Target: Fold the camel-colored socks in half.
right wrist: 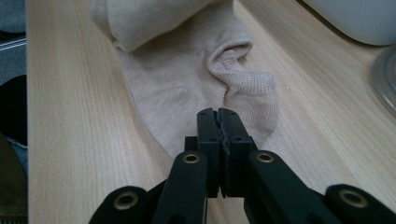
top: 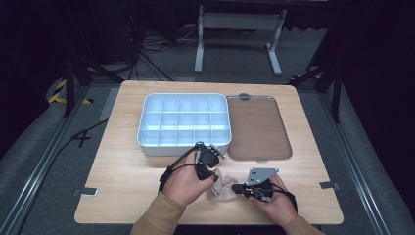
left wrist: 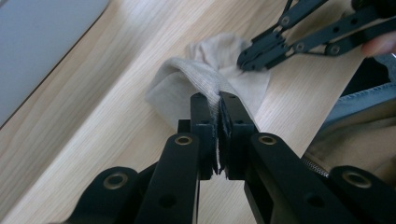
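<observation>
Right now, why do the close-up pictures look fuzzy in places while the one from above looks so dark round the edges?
High view: light falls on the table, the floor around it is dim. Left gripper view: the near black arms blur, the sock is sharper. Right gripper view: the sock is fairly sharp, the white tray at the corner is soft.

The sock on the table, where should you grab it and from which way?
The sock lies flat and floppy, so pinch an edge, not the middle. The ribbed cuff is thickest and stands up a little; come at it low along the table. Both grippers are already doing this: the left gripper holds a raised fold, the right gripper nips the sock's near edge.
</observation>
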Demonstrator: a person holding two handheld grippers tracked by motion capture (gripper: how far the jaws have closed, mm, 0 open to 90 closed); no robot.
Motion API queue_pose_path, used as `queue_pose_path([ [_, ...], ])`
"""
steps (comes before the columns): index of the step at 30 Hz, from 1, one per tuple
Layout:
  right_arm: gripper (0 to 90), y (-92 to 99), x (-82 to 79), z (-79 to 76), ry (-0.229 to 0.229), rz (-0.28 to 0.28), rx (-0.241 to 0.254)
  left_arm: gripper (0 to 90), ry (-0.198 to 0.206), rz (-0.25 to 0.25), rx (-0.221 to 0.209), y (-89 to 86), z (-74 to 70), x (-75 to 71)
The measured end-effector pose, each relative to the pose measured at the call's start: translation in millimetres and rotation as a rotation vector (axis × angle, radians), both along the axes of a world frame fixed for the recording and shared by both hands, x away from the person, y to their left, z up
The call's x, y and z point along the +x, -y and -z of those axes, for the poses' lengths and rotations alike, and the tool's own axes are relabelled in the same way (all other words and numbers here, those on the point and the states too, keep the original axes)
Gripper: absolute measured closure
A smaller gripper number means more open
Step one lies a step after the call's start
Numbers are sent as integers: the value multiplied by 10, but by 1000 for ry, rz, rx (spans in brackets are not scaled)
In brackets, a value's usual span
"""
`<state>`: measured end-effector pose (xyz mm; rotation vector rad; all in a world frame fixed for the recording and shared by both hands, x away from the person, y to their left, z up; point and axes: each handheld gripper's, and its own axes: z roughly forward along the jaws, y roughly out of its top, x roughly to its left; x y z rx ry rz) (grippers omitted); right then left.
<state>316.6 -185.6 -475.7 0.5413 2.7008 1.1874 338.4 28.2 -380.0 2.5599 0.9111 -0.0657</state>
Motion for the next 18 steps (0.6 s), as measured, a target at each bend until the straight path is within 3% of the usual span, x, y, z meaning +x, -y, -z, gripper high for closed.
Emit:
queue_pose_path([
  [11, 889, -27, -72, 22, 4, 0, 20, 853, 3, 82, 19, 254, 92, -28],
  [18, 888, -8, -62, 33, -3, -3, 36, 853, 17, 80, 40, 325, 167, -34],
])
